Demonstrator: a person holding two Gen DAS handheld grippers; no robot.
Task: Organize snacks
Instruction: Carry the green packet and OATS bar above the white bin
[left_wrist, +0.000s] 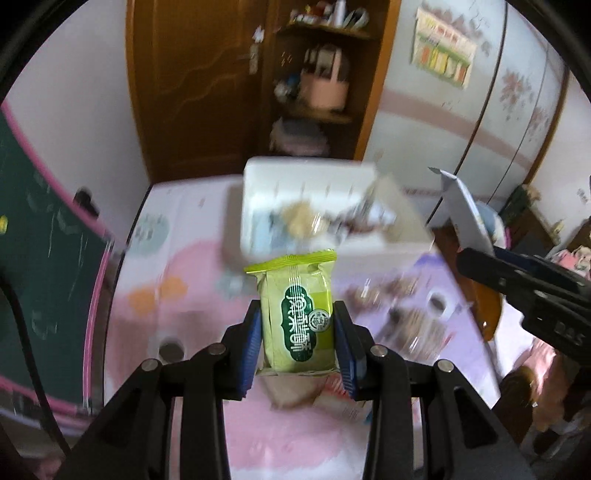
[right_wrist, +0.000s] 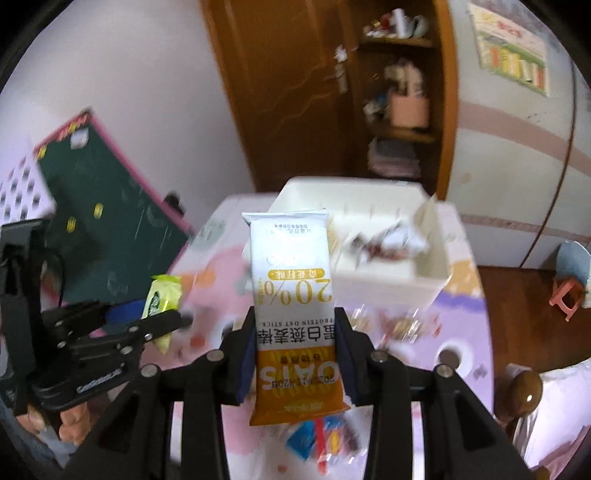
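Glossy plastic-film wrappers – green packet, white-orange oat bar; behind them, matt white box before a varnished wooden cabinet.

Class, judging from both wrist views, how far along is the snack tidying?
Done: several wrappers already lie in the white box. In hand: the left tool is shut on a green packet, the right tool on an oat bar. Left: loose snacks remain on the table.
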